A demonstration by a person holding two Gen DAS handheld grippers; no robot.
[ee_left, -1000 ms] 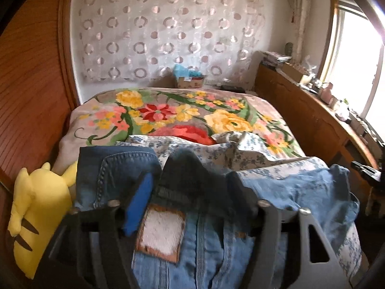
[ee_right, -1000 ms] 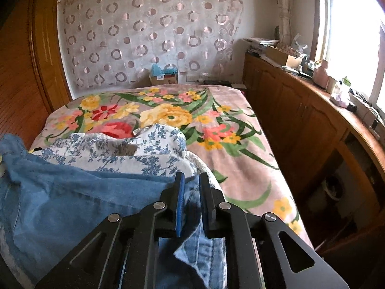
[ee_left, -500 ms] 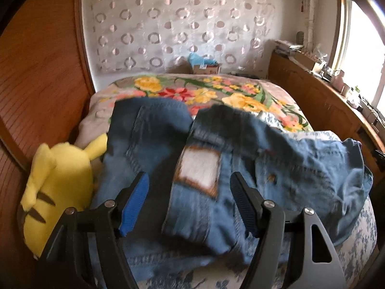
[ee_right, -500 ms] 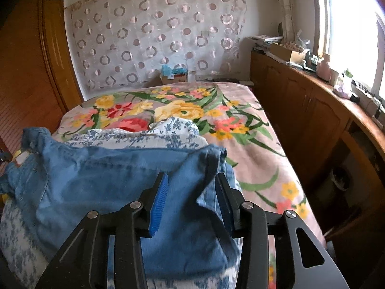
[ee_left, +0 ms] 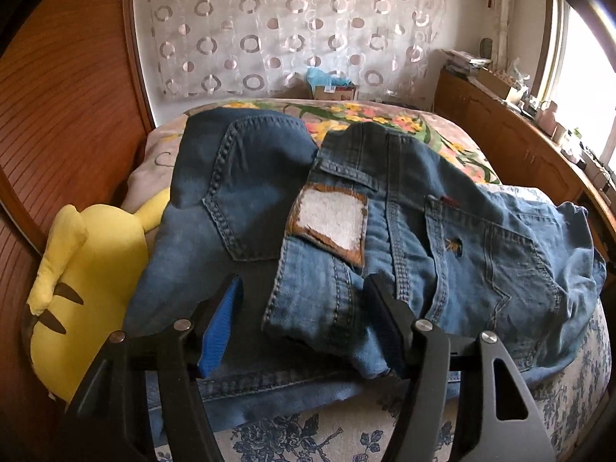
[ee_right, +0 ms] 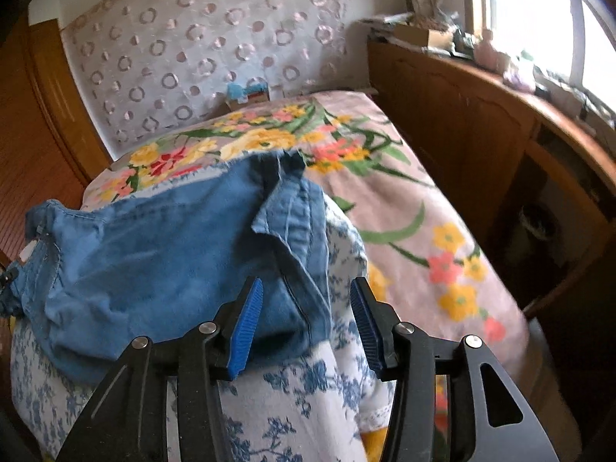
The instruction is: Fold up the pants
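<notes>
the left gripper [ee_left: 304, 310] fills the bottom of its frame, tilted downward, jaws apart and closing, blue pad at lower left. the right gripper [ee_right: 306, 317] sits at bottom centre of its view, also tilted down, jaws opening, both ribbed blue pads [ee_right: 246, 327] showing.

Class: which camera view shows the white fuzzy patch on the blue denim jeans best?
The left wrist view: the white fuzzy patch with its brown border sits centred on the blue denim jeans. The right wrist view shows only plain denim.
</notes>
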